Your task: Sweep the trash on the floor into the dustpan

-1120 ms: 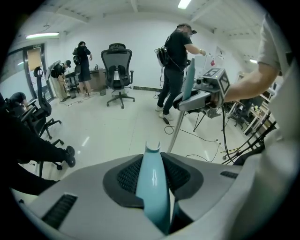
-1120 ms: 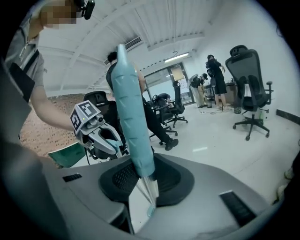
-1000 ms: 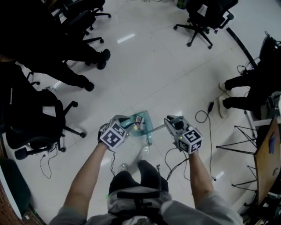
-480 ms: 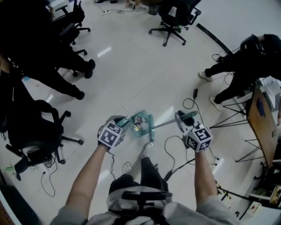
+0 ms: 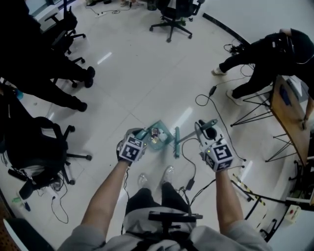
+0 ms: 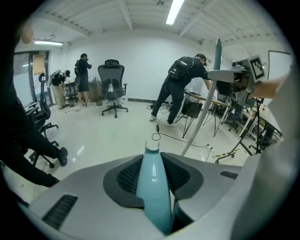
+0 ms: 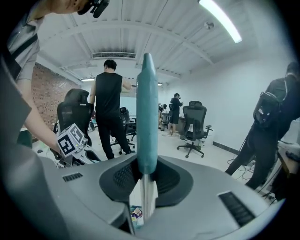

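Under the dustpan (image 5: pixel 162 138), pale tiled floor (image 5: pixel 147 83); beyond the dustpan, a black office chair (image 5: pixel 172 11); right of it, a loose cable (image 5: pixel 206 105). Just right of the dustpan, the broom (image 5: pixel 177 144), brush end close beside its rim. Left of the dustpan, the left gripper (image 5: pixel 141 136), pinched tight on the teal pan handle (image 6: pixel 152 183); farther right, the right gripper (image 5: pixel 203 126), squeezed onto the broom grip (image 7: pixel 146 117). Inside the dustpan, the trash (image 5: pixel 156 133), apparently all gathered. Risk of tipping the pan in carrying and spilling scraps back out; risk too of snagging the brush on that cable
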Demonstrator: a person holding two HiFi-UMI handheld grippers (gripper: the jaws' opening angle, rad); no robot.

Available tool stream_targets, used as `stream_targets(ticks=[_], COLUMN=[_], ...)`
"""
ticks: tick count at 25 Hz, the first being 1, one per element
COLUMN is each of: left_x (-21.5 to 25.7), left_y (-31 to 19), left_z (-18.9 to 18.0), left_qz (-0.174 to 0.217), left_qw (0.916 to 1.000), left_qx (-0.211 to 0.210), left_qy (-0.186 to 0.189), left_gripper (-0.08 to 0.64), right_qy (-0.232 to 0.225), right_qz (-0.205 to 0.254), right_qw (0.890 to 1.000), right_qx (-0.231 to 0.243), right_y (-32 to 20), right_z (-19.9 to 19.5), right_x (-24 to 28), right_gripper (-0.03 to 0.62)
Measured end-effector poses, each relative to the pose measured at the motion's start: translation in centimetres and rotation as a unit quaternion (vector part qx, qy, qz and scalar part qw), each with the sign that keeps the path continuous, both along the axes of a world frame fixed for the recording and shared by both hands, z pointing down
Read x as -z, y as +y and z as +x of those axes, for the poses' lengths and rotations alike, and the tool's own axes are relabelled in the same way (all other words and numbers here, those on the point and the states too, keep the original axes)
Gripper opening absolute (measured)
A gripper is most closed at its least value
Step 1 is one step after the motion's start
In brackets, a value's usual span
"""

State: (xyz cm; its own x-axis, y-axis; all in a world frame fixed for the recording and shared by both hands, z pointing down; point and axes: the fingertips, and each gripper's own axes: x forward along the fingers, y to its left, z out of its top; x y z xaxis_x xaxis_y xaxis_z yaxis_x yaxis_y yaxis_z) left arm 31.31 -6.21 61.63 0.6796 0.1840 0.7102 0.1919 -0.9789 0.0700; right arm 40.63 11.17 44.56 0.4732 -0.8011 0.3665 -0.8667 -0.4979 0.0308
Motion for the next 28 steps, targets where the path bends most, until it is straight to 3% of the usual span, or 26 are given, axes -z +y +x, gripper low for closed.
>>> stream_targets(ticks=[10,16,28], left_x=[-3.5,-3.5,-3.7], left_y=[3.4,3.4,3.3], left_z=[-0.1,0.2,0.0], left_qz=[0.005,0.015,0.003], left_qw=[0.9998,0.9998,0.9998], left_qx=[-0.006,-0.004,-0.007], left_qy=[-0.02,-0.015,-0.019], left_gripper=[0.118,0.12,0.12], right_qy=[0.015,0.039,0.031], right_qz=[0.006,0.009,0.033], right_qw=[1.0,0.999,0.998], right_qx=[0.003,0.031,0.047], right_y=[-0.1,-2.1,-5.1], right_z=[-3.8,-4.0,-4.4], right_x=[-0.8,-0.4,0.6], right_gripper=[0.069,0.069,0.069])
